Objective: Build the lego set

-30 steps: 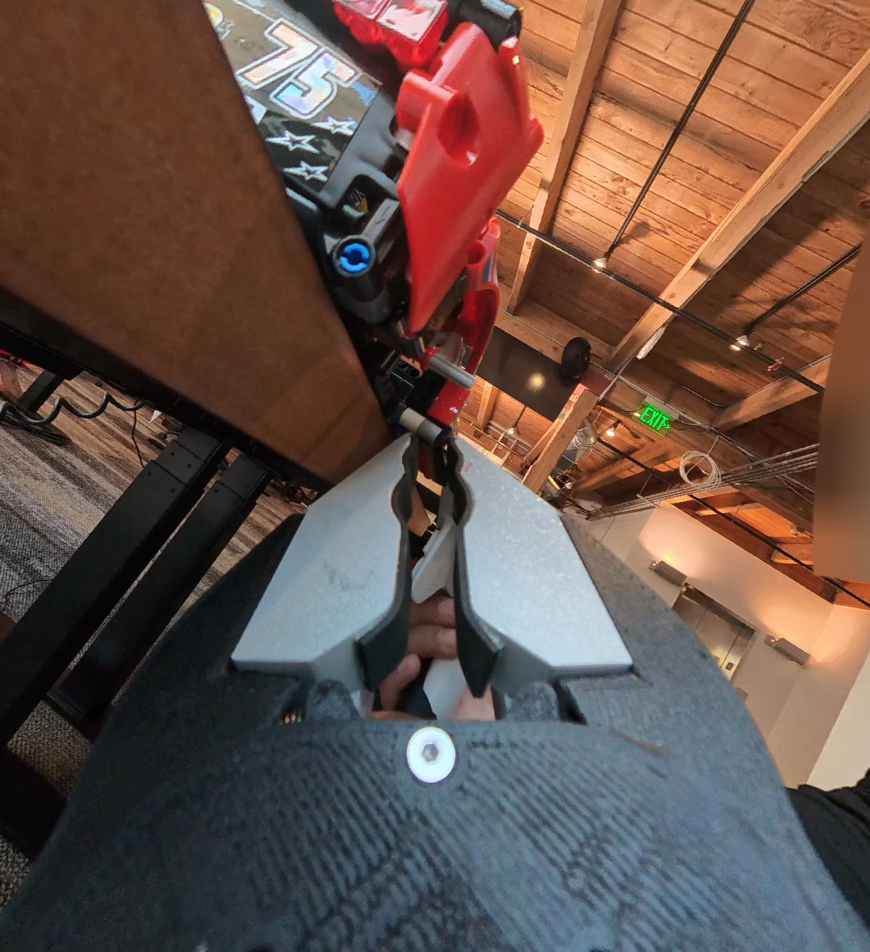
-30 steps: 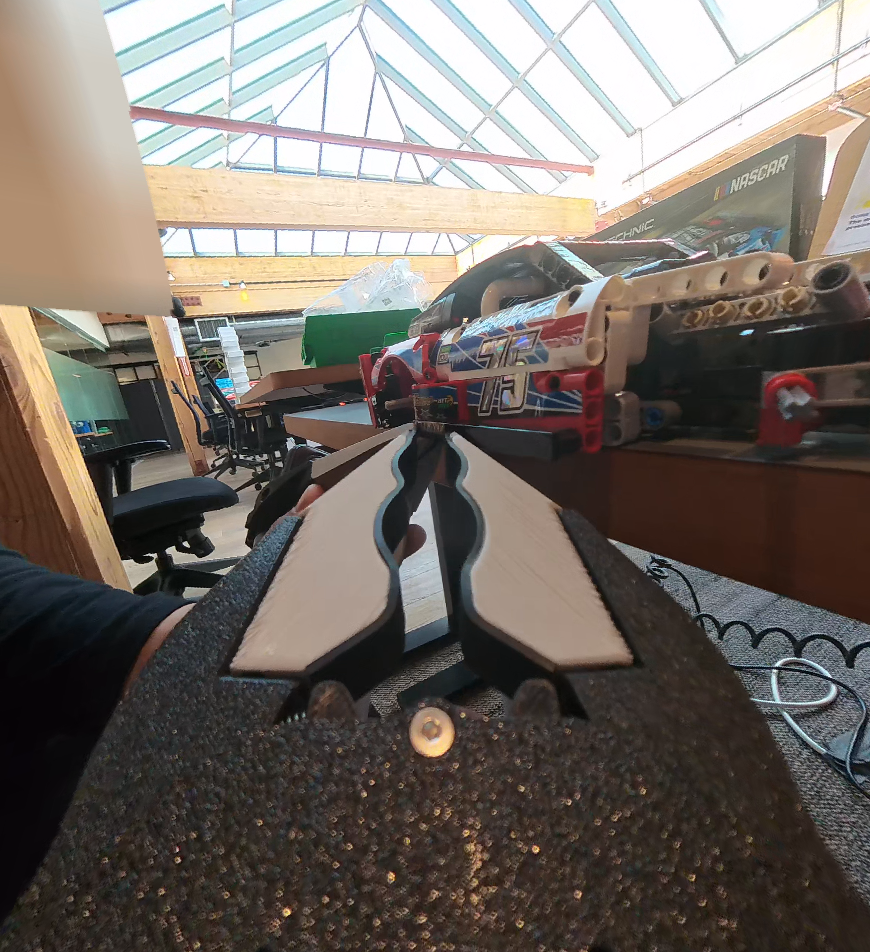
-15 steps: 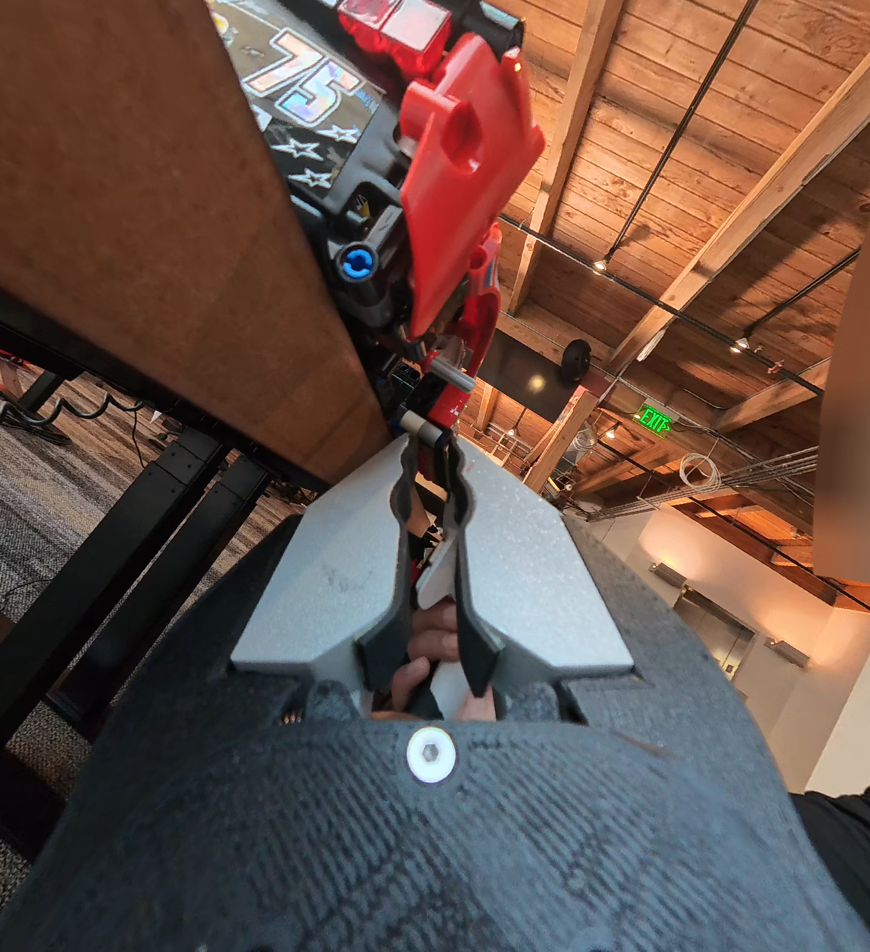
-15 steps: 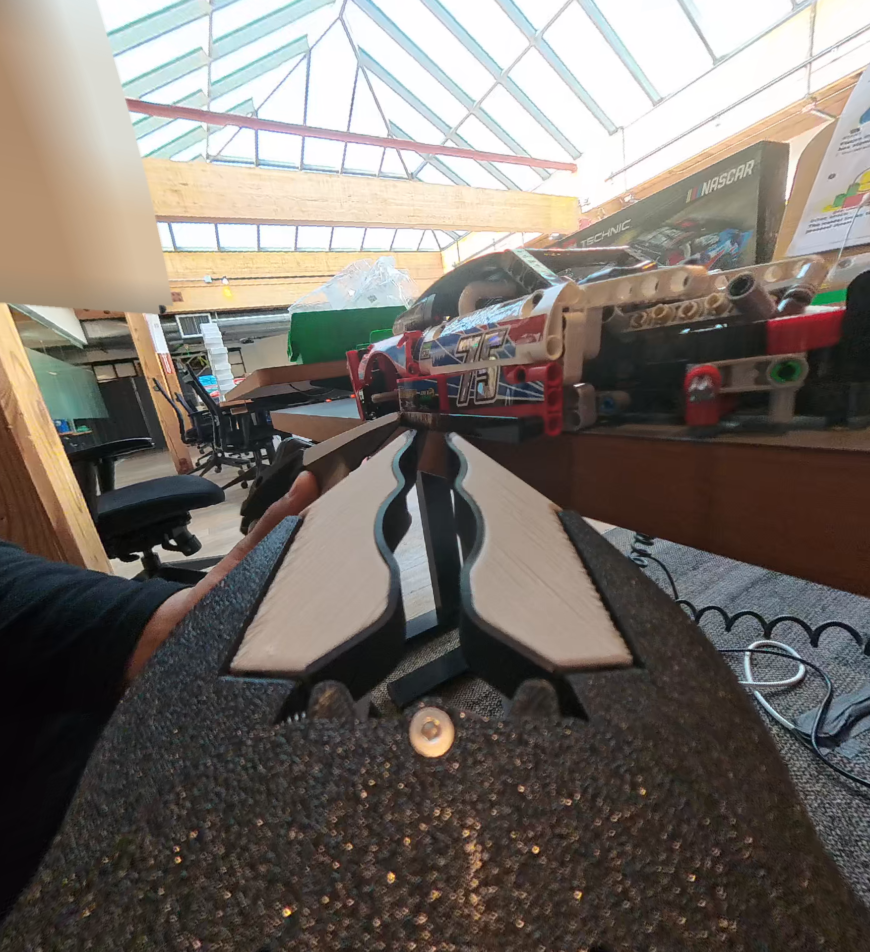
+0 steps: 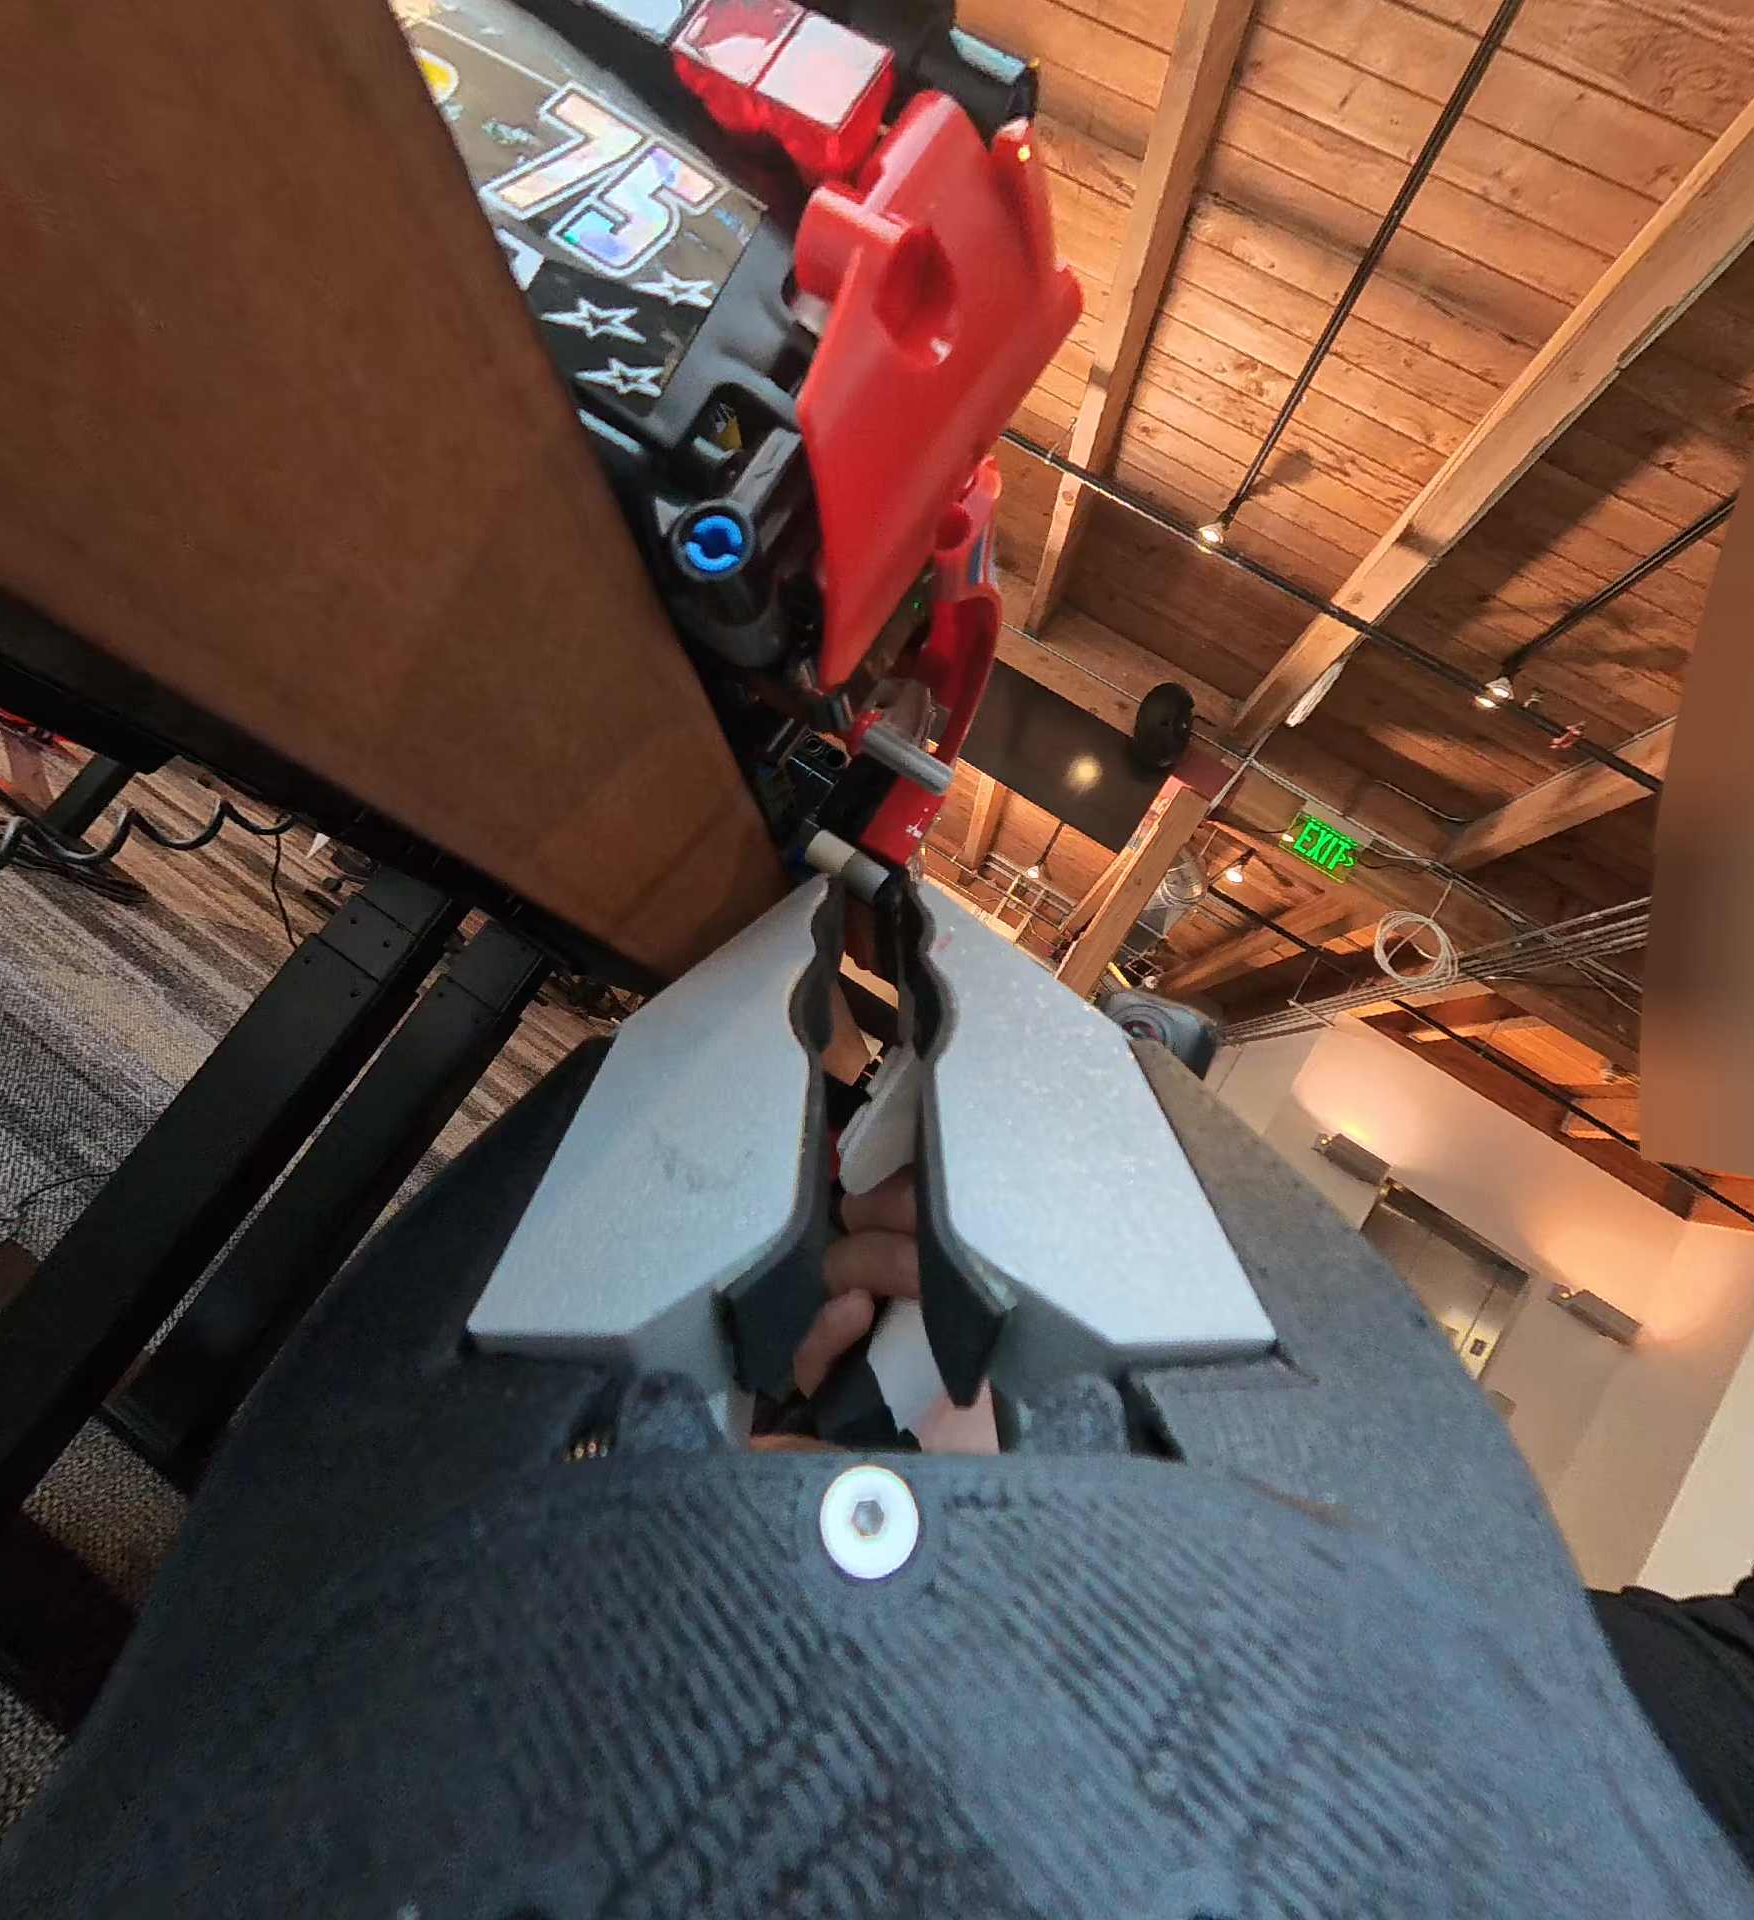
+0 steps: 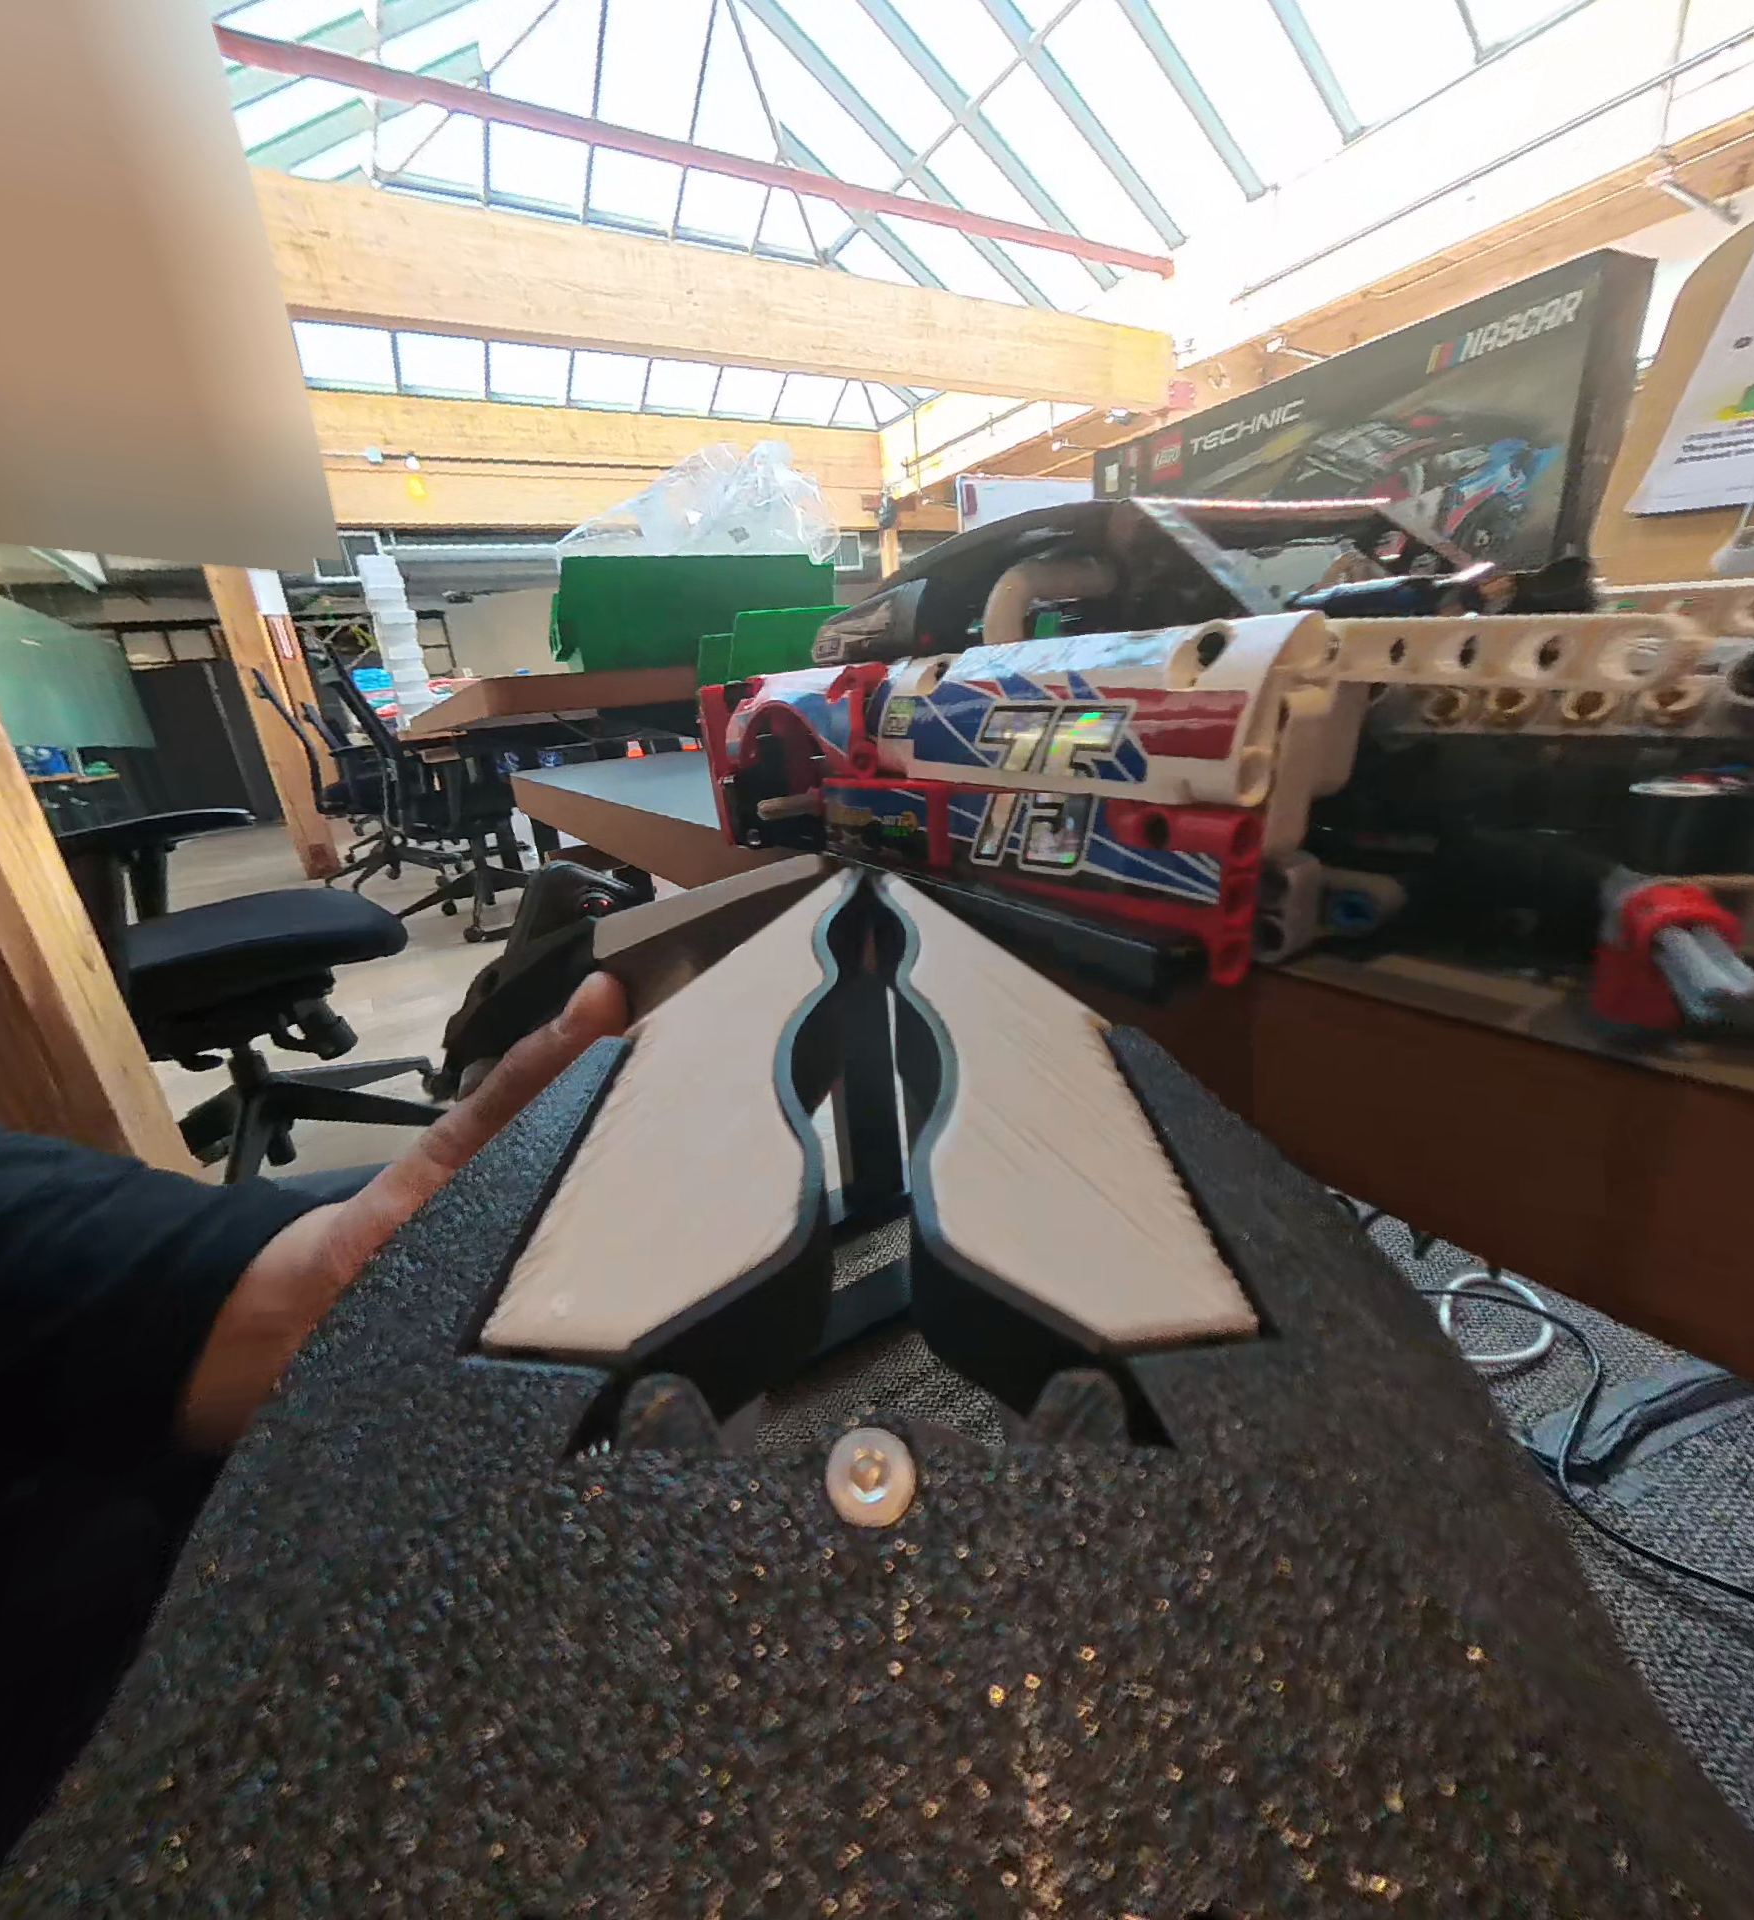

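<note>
The red, white and blue brick-built race car (image 6: 1060, 769) sits at the brown wooden desk's (image 5: 260, 436) corner, overhanging for access. The grey left gripper (image 5: 865, 902) pinches its protruding grey axle pin (image 5: 837, 857), probably seating it. The tan right gripper (image 6: 868, 883), jaws nearly closed and empty, waits just below the car's side.

Both tools raised, jaws nearly closed.
My grey-fingered left tool (image 5: 865, 902) tilts steeply upward; my tan-fingered right tool (image 6: 865, 881) points level, my bare left hand (image 6: 499, 1081) beside it.
</note>
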### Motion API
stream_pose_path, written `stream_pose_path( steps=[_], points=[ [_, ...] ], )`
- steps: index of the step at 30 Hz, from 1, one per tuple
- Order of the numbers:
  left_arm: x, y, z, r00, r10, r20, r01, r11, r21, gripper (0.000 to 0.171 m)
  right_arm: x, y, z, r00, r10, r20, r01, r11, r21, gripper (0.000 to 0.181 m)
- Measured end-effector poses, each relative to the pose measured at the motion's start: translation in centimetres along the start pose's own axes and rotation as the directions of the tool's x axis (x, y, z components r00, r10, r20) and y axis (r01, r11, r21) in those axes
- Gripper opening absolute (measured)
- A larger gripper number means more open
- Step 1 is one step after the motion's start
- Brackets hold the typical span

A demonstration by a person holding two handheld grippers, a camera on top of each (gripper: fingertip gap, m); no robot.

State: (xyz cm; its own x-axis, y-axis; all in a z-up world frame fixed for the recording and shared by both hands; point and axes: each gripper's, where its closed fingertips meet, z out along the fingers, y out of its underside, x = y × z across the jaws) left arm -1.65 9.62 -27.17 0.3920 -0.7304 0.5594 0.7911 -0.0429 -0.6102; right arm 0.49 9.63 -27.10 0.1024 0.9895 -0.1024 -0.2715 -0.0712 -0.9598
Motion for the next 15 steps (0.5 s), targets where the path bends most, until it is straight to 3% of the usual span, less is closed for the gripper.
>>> stream_pose_path(
  steps=[4, 15],
  points=[
    [0.0, 0.0, 0.0, 1.0, -0.002, 0.0, 0.002, 1.0, 0.002, 0.007, 0.6, -0.3, -0.9, 1.0, 0.0, -0.014, 0.0, 1.0, 0.023, 0.0],
    [0.1, -0.2, -0.1, 1.0, 0.01, -0.001, -0.01, 1.0, 0.003, 0.006, -0.7, 1.0, 1.4, 1.0, -0.017, 0.024, 0.017, 0.999, -0.03, 0.0]
  ],
)
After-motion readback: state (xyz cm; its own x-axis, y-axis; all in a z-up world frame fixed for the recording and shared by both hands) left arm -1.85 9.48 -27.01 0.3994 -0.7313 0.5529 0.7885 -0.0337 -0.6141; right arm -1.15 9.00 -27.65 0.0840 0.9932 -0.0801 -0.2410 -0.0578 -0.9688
